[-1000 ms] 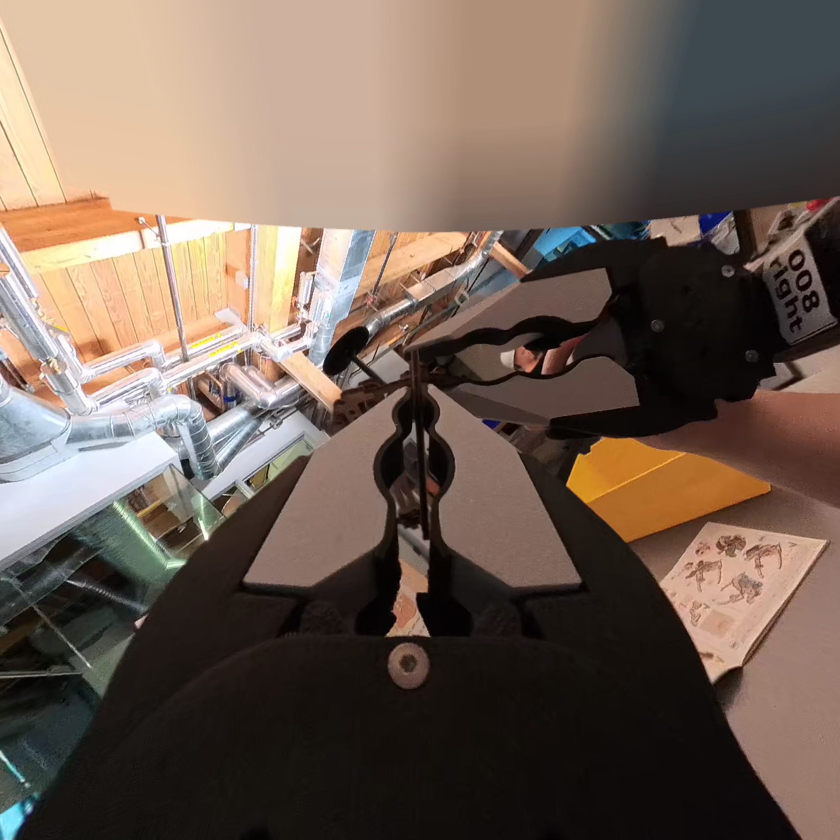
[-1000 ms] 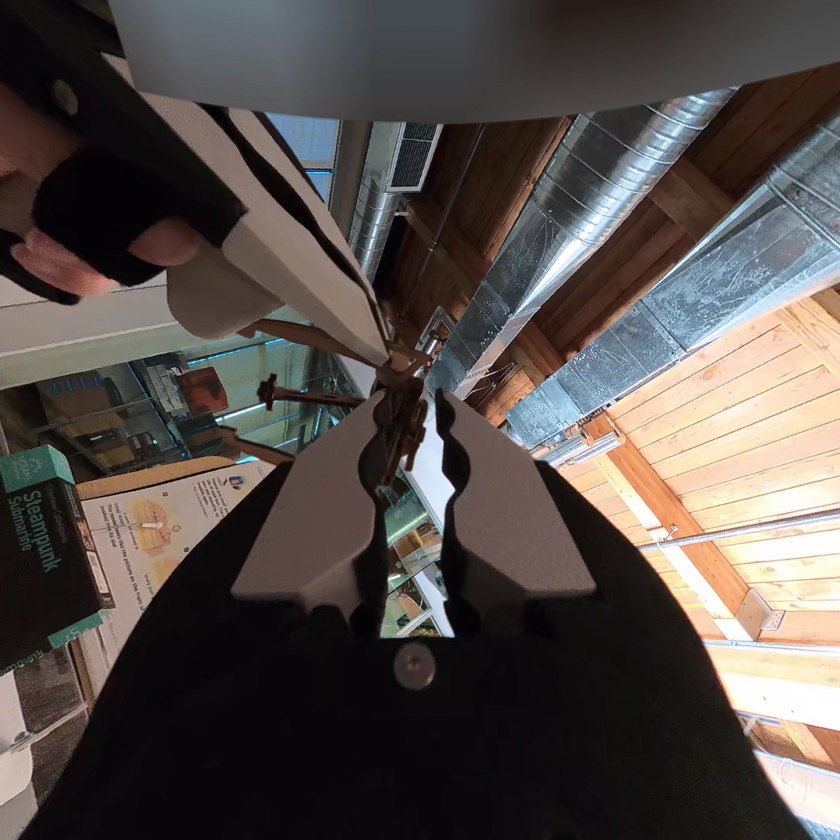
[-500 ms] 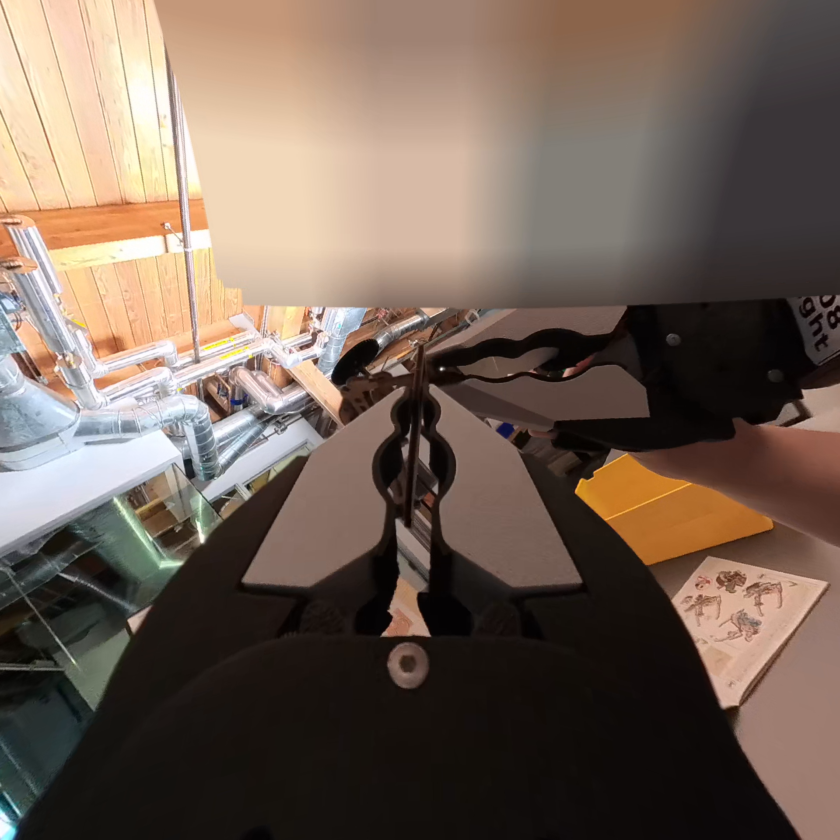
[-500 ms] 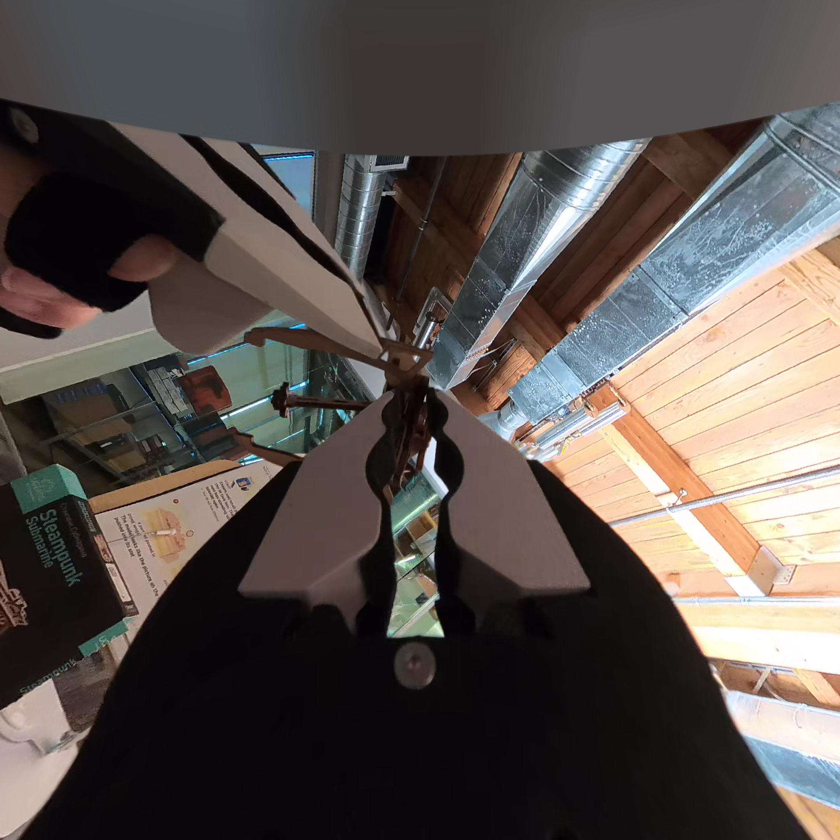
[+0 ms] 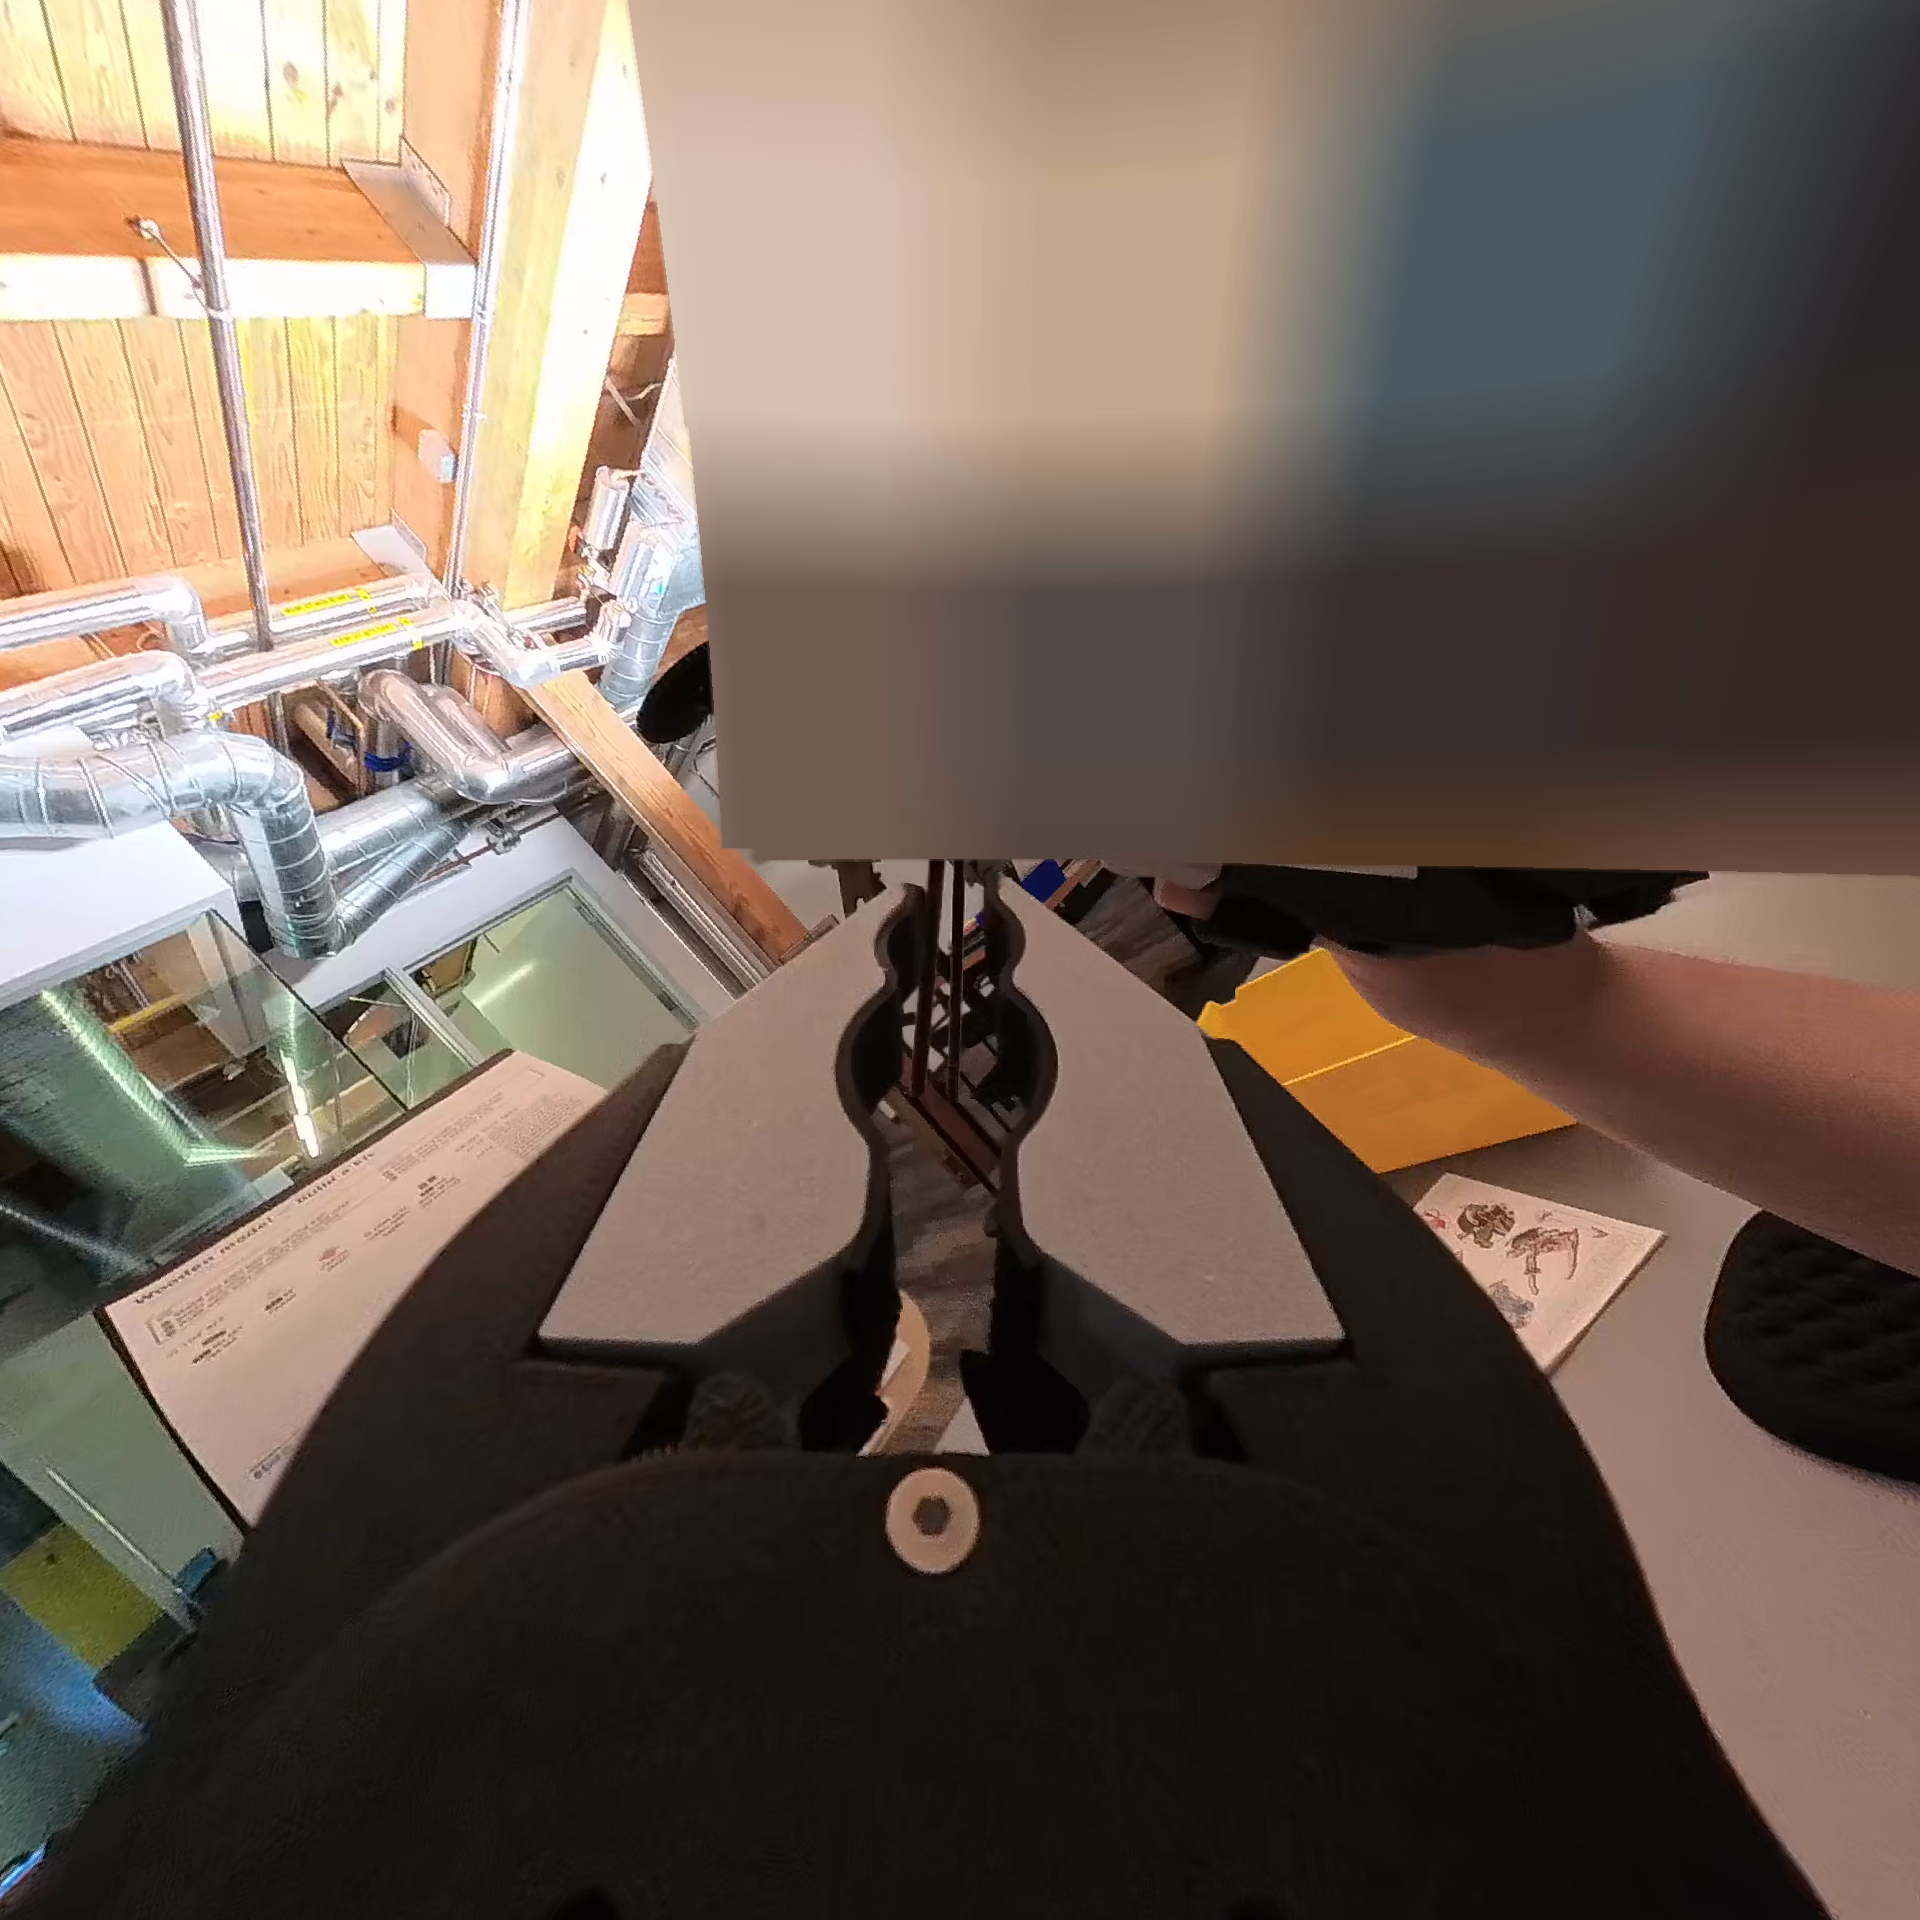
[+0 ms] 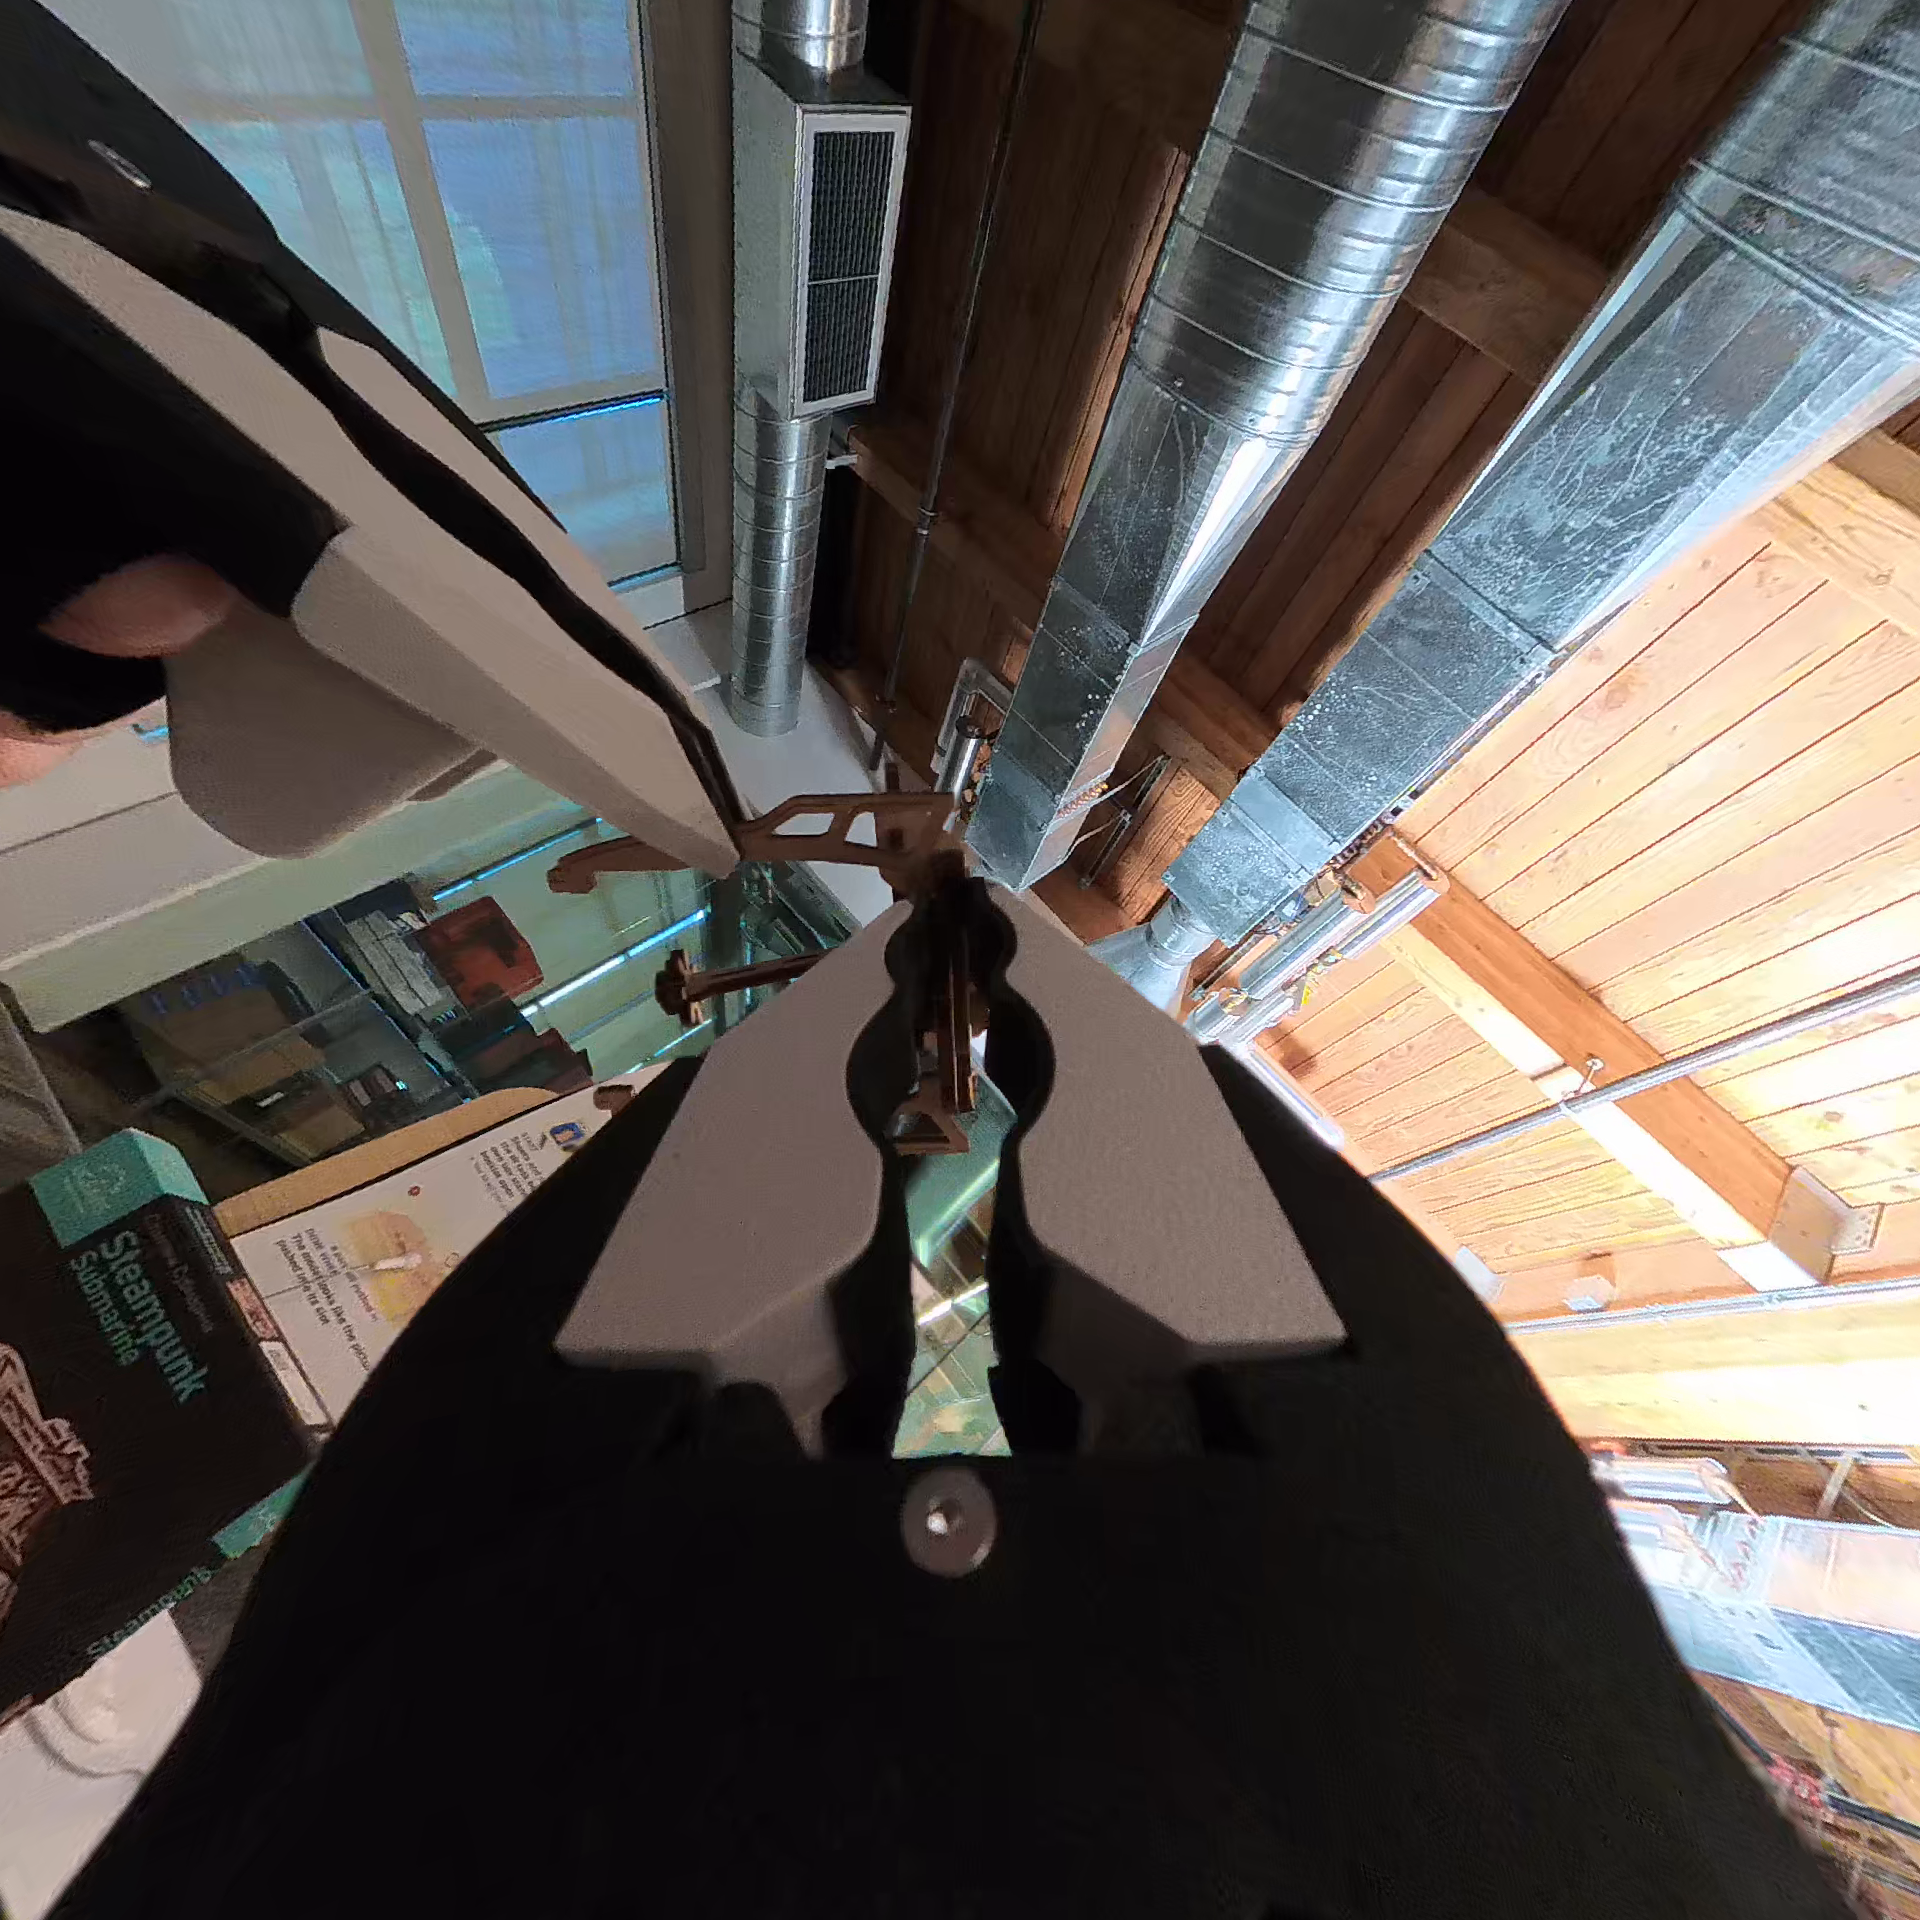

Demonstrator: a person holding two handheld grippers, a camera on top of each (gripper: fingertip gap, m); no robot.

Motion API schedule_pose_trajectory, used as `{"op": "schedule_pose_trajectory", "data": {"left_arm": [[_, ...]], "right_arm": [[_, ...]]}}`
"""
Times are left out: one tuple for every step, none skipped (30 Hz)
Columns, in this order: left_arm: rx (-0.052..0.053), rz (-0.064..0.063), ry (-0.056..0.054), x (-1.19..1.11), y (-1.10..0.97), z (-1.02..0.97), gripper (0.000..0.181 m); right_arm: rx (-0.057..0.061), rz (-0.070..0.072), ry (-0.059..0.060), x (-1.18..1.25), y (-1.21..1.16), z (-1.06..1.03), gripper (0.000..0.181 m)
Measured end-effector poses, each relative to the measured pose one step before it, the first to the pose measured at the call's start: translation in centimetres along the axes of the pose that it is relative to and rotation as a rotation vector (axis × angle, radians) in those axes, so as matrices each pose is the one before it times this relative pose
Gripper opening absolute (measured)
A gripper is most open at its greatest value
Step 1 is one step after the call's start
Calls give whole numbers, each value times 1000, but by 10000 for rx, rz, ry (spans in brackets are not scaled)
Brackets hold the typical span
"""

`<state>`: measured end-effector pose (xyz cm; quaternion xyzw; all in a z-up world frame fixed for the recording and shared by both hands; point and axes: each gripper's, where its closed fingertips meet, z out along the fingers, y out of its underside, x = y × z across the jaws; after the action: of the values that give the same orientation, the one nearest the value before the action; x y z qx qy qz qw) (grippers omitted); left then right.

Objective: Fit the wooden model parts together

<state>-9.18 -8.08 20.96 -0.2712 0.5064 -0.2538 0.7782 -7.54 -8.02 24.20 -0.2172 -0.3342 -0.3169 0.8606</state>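
Note:
My left gripper (image 5: 951,906) is shut on a thin dark wooden model part (image 5: 935,997) that stands edge-on between its fingers. My right gripper (image 6: 951,906) is shut on a small brown wooden assembly (image 6: 940,1039). Both are held up in the air, tip to tip. In the right wrist view my left gripper (image 6: 727,831) comes in from the upper left and pinches a wooden truss-shaped piece (image 6: 842,826) that joins the assembly at my right gripper's tips. A wooden arm (image 6: 727,977) sticks out to the left below it. In the left wrist view a blurred patch hides the joint.
A grey table (image 5: 1714,1558) lies below, with a yellow bin (image 5: 1382,1081), a picture booklet (image 5: 1538,1257) and a black pad (image 5: 1818,1340). A printed instruction sheet (image 5: 343,1226) and a black-and-teal box (image 6: 114,1351) are on the left. A gloved hand and bare forearm (image 5: 1662,1070) reach in from the right. Only a small space, under 4 cm, lies between the two pairs of fingers.
My right gripper's jaws have closed from a wide gap onto the wooden assembly. Both grippers have tilted and the parts have turned; the right gripper has slid up behind the blurred patch in the left view.

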Motion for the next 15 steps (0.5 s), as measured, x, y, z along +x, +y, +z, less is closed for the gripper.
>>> {"op": "schedule_pose_trajectory", "data": {"left_arm": [[9, -99, 44, 5, 7, 9, 8], [15, -140, 60, 14, 16, 4, 8], [45, -156, 68, 39, -37, 13, 8], [40, -131, 43, 1, -33, 4, 8], [27, -42, 4, -34, -3, -5, 8], [-2, 26, -4, -16, 40, 0, 8], [-19, -47, 18, 24, 39, 39, 8], [19, -125, 39, 79, -27, 46, 10], [17, -120, 23, 51, -11, 42, 10], [5, -50, 31, 64, 12, 48, 9], [-16, 35, -8, 7, 35, 5, 9], [-45, 50, -1, -5, 48, -8, 9], [-52, 115, -4, -49, 29, -64, 9], [19, 189, -19, -118, -117, -201, 9], [227, 100, 4, -142, -489, -336, 8]], "right_arm": [[-1, 92, -31, -9, 73, 15, 3], [-2, 93, -35, 3, 36, 2, 3], [6, 63, -8, 26, 2, -6, 3], [1, 22, 4, 19, 2, -1, 3], [-18, -6, -8, -14, 8, 20, 3], [-25, -19, -11, -26, 21, 18, 4], [-22, 9, 16, 27, 34, 4, 3], [-12, 62, 30, 47, 44, 7, 3], [-5, 76, 9, 50, 41, 13, 3], [5, 36, -13, 20, 33, -6, 4], [1, -30, -32, -17, 29, -14, 4], [-17, -39, -34, -37, 39, 10, 5], [17, -21, -68, -104, -20, 9, 5], [108, -50, -187, -274, -157, 1, 3], [119, -134, -231, -369, -128, -15, 4]]}}
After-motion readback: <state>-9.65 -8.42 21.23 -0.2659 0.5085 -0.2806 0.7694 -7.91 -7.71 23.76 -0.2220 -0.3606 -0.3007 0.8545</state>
